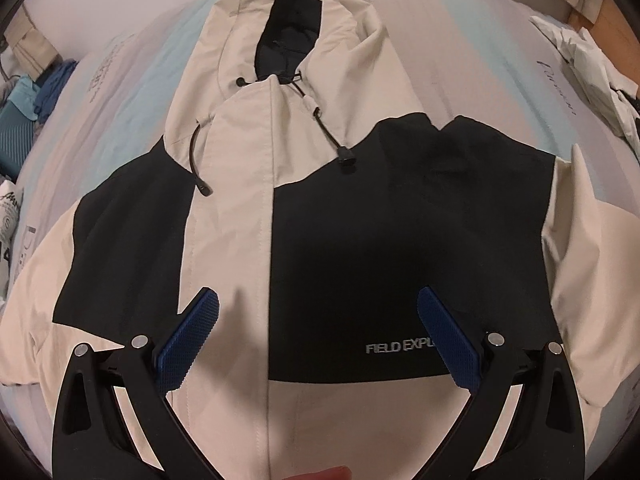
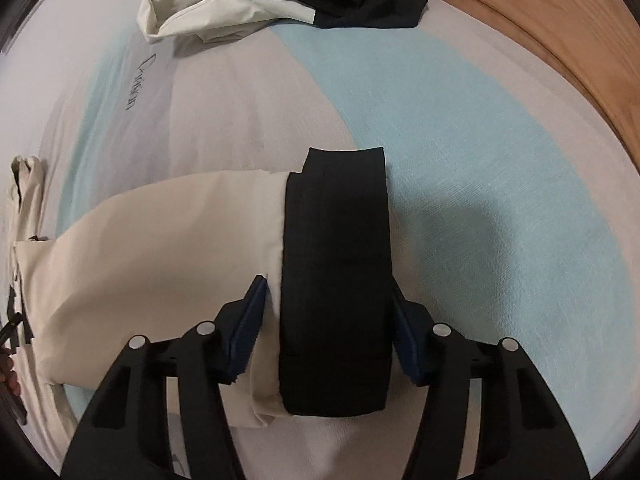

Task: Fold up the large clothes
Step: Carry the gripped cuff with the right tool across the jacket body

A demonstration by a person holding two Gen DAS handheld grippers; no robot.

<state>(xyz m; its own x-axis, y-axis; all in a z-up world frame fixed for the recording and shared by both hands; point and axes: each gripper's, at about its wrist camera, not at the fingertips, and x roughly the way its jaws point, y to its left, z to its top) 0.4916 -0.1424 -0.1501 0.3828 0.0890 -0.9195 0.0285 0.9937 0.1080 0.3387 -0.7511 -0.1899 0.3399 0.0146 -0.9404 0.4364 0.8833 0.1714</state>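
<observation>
Beige and black, the hooded jacket [image 1: 320,200] lies spread face-up on a striped grey-and-blue sheet [image 2: 440,120]. Left gripper [image 1: 318,320] hangs above its chest, jaws wide apart, holding nothing. Right gripper [image 2: 326,300] straddles the black cuff [image 2: 336,280] of a sleeve, pads at either edge; whether they press, I cannot tell.
</observation>
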